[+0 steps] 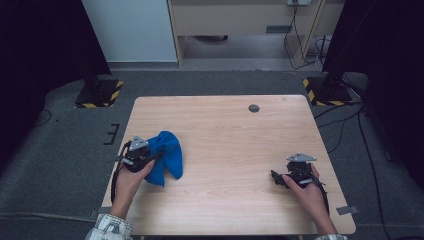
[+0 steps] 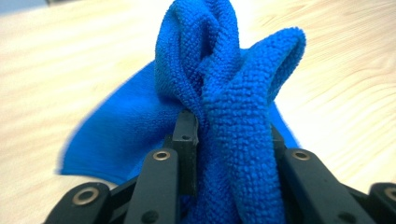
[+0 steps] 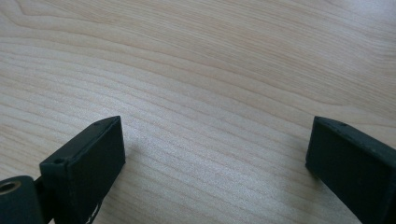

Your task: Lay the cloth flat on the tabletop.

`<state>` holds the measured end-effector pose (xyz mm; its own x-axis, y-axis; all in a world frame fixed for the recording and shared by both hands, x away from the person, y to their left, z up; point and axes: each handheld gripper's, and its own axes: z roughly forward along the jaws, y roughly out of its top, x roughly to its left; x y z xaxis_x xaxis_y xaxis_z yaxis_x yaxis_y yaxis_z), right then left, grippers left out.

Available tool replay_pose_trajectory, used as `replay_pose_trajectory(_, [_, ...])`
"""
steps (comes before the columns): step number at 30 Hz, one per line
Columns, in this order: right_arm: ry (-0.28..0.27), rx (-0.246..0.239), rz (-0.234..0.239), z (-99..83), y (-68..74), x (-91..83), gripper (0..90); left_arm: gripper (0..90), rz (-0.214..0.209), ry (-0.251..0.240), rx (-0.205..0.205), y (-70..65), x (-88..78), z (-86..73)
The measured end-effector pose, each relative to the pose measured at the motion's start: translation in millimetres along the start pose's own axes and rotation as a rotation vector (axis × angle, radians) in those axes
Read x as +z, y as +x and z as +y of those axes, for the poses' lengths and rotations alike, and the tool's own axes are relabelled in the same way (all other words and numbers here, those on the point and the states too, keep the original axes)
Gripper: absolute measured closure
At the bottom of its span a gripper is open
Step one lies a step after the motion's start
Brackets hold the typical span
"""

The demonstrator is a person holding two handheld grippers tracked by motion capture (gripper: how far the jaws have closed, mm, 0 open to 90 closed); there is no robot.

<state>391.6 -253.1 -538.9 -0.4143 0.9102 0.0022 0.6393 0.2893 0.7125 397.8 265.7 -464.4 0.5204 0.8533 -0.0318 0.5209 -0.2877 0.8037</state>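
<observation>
Grey carpet all around, dark curtains to either side, pale wall and wooden cabinet at the back. Two stand bases with yellow-and-black striped edges (image 1: 99, 93) on the floor beyond the far corners of the table (image 1: 225, 150), one at the left, one at the right (image 1: 327, 91). Cables trailing across the carpet on the right side. Light wooden tabletop, bare over most of its middle, with a small dark round cap (image 1: 254, 108) set into it near the far edge, well apart from both hands.

At the near left: left gripper (image 1: 145, 159) held in the left hand (image 1: 131, 177), grey three-cornered plate on top, checked sleeve at the bottom edge. Jaws closed narrow on a bunched fold of the blue cloth (image 1: 166, 156); seen up close in the left gripper view, thick towelling (image 2: 233, 116) pinched between the black pads and rising in two rolled folds above them. Rest of the cloth hanging and spreading down to the wood beyond the jaws, lower edge touching the tabletop. Nothing else near the cloth, nothing standing between it and the middle of the table.

Across a wide bare stretch of wood, at the near right: right gripper (image 1: 276, 176) in the right hand (image 1: 305, 187), low over the table, pointing toward the left. Jaws standing wide apart in the right gripper view (image 3: 215, 154), bare wood grain between them, nothing held, well apart from the cloth.
</observation>
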Motion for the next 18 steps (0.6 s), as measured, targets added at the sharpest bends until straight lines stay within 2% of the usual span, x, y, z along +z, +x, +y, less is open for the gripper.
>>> replay_pose_trajectory(4, [0.001, 0.002, -0.003, 0.2, 0.3, 0.2, 4.4, 67.9, -0.053, -0.022, 0.026, -19.6, -0.9, 14.7])
replay_pose_trajectory(7, [0.001, 0.002, -0.002, 0.3, 0.3, 0.3, 4.2, 67.9, -0.087, -0.027, 0.045, -35.8, 5.7, 21.6])
replay_pose_trajectory(9, [0.002, 0.001, 0.001, 0.3, 0.2, 0.4, 4.1, 67.9, -0.106, -0.017, 0.060, -44.8, 11.5, 24.3])
replay_pose_trajectory(12, [0.002, 0.001, 0.001, 0.3, 0.2, 0.4, 4.1, 67.9, -0.135, 0.002, 0.107, -65.3, 24.7, 31.4])
replay_pose_trajectory(13, [0.002, 0.001, 0.001, 0.3, 0.2, 0.4, 4.1, 67.9, -0.135, 0.002, 0.107, -65.3, 24.7, 31.4])
replay_pose_trajectory(18, [0.002, 0.003, 0.002, 0.3, 0.2, 0.4, 4.0, 67.9, -0.181, 0.023, 0.138, -89.8, 35.5, 36.8])
